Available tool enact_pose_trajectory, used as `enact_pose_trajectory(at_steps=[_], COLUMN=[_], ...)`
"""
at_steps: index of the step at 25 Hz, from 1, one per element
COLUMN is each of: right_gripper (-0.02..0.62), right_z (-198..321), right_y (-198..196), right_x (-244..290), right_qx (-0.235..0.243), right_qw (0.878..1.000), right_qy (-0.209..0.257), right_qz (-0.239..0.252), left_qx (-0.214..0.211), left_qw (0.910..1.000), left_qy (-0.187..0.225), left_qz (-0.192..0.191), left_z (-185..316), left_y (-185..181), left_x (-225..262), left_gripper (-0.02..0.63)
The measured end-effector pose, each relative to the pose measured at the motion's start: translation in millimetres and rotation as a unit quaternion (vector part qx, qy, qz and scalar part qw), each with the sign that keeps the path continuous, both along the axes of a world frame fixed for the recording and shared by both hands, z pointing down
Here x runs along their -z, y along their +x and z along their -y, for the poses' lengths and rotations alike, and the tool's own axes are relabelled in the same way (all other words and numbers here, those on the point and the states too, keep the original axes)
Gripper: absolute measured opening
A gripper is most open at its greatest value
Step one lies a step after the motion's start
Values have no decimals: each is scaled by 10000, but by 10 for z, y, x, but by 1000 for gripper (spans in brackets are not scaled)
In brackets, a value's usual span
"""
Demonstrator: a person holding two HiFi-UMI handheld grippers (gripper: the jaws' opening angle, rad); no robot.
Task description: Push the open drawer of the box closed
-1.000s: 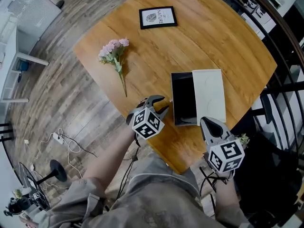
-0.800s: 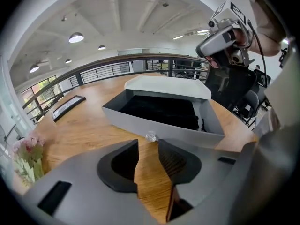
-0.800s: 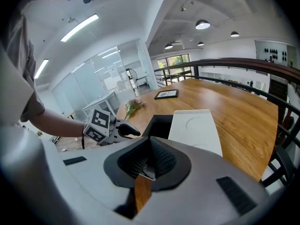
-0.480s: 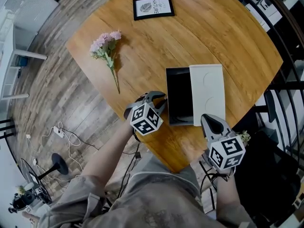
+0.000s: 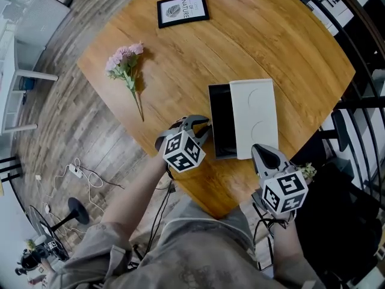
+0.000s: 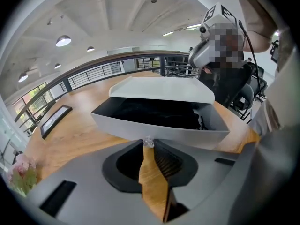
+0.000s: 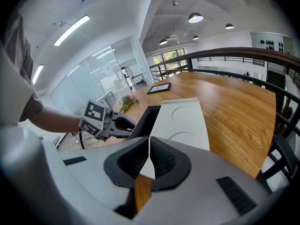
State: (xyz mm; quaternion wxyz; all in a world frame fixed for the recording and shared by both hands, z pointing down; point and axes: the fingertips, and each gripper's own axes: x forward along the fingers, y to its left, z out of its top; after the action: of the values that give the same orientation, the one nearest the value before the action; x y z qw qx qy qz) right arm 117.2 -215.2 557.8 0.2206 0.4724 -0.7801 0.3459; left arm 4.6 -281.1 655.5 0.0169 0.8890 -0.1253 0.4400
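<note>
A white box (image 5: 254,116) lies on the round wooden table (image 5: 180,71), its black drawer (image 5: 220,122) pulled out to the left. The drawer's pale front wall (image 6: 159,128) fills the left gripper view. My left gripper (image 5: 204,126) (image 6: 148,140) has just been closing and is now shut, empty, its tips right at that front wall; I cannot tell if they touch. My right gripper (image 5: 260,150) (image 7: 149,137) is shut and empty, pointing at the box's near end (image 7: 180,125). From there the left gripper (image 7: 132,123) shows beside the drawer.
A sprig of pink flowers (image 5: 123,62) and a framed picture (image 5: 183,9) lie farther out on the table. The table's edge runs just below both grippers. A dark railing (image 5: 361,59) and a chair stand at the right; cables lie on the floor (image 5: 78,173).
The left gripper's jaws have closed and it has come up to the drawer's front. The drawer's open black part shows narrower. The right gripper has dropped slightly towards the box's near end.
</note>
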Motion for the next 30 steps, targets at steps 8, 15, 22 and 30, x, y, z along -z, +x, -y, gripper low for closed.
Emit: enact_pose_trajectory(at_steps=[8,15,22,30], right_gripper=[34,34,34,34], right_z=[-96,-183,-237,-118], right_y=[207,385,466,392], right_x=[-69,-63,68,580], right_qx=[-226,-411,-397,-139], right_qw=[9997,9991,9990,9965], right_qy=[-6,37,187,817], right_qz=[33,56,17,-117], left_qx=[-57,-38,589,1225], left_qw=[9994,9990,9968,9871], left_qy=[-156,-284,-401,-49], left_qz=[-288,-350,-373,-1027], left_z=[-10,2,44,125], left_y=[456,677,584,300], left_x=[-25,-38,58,734], left_gripper=[80,80,132,75])
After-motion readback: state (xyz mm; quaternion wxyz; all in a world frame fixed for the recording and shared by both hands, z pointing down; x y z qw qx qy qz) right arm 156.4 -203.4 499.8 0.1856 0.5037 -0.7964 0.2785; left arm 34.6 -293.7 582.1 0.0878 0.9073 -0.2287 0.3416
